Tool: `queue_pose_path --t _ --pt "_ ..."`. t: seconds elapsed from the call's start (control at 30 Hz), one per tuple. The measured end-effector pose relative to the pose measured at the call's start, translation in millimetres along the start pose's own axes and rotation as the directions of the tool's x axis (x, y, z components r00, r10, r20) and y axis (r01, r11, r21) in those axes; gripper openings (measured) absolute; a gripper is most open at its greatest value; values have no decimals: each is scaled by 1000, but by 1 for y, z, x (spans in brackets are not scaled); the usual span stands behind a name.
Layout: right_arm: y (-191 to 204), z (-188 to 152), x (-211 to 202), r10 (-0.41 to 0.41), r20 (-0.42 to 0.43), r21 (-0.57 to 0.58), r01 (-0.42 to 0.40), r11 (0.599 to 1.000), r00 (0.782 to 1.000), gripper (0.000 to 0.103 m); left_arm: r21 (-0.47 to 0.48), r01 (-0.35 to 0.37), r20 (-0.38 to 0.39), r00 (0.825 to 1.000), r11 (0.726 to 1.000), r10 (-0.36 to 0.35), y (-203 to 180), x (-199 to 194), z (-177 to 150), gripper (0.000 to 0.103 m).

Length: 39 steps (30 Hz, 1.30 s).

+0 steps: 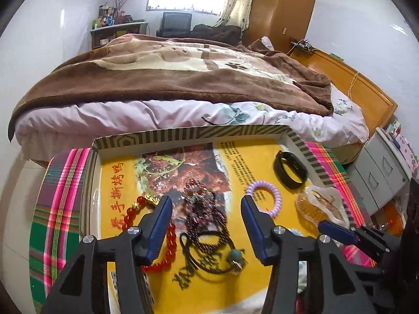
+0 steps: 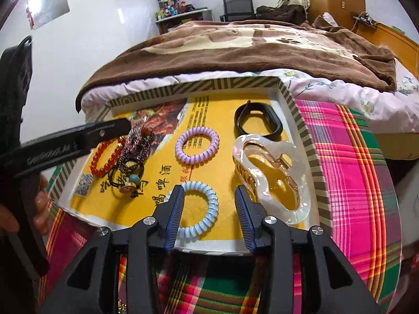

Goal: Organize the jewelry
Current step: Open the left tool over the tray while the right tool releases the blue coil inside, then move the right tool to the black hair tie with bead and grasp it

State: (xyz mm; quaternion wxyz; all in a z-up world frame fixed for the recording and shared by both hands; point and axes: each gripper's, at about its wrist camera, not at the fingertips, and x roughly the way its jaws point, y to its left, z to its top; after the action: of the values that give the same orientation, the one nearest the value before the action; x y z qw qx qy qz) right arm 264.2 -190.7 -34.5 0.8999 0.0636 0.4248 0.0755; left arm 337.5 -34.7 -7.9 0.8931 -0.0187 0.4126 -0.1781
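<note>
left tool (image 1: 207, 209): jaws apart over beaded necklace (image 1: 204, 209) | right tool (image 2: 209, 196): jaws apart over blue coil tie (image 2: 207, 209)

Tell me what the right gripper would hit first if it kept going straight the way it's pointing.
Most likely the pale blue coil hair tie: it lies in the tray right between the right gripper's open fingers. Depth is hard to judge, so it might touch the tray's yellow floor just beyond it instead.

L gripper (image 1: 207, 209): blk frame, blue ribbed fingers (image 1: 161, 219), silver screws | R gripper (image 2: 209, 204): same
</note>
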Motion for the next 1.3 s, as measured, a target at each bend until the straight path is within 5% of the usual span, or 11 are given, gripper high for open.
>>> queue_pose_path --t 0.77,1.3 --pt "2 -33 -84 20 93 -3 -19 1000 996 42 12 -22 110 994 1000 20 -28 -115 -58 65" --pt "-23 -98 -90 -10 -10 81 10 997 1000 45 -91 2 103 995 996 7 -11 -152 -130 70"
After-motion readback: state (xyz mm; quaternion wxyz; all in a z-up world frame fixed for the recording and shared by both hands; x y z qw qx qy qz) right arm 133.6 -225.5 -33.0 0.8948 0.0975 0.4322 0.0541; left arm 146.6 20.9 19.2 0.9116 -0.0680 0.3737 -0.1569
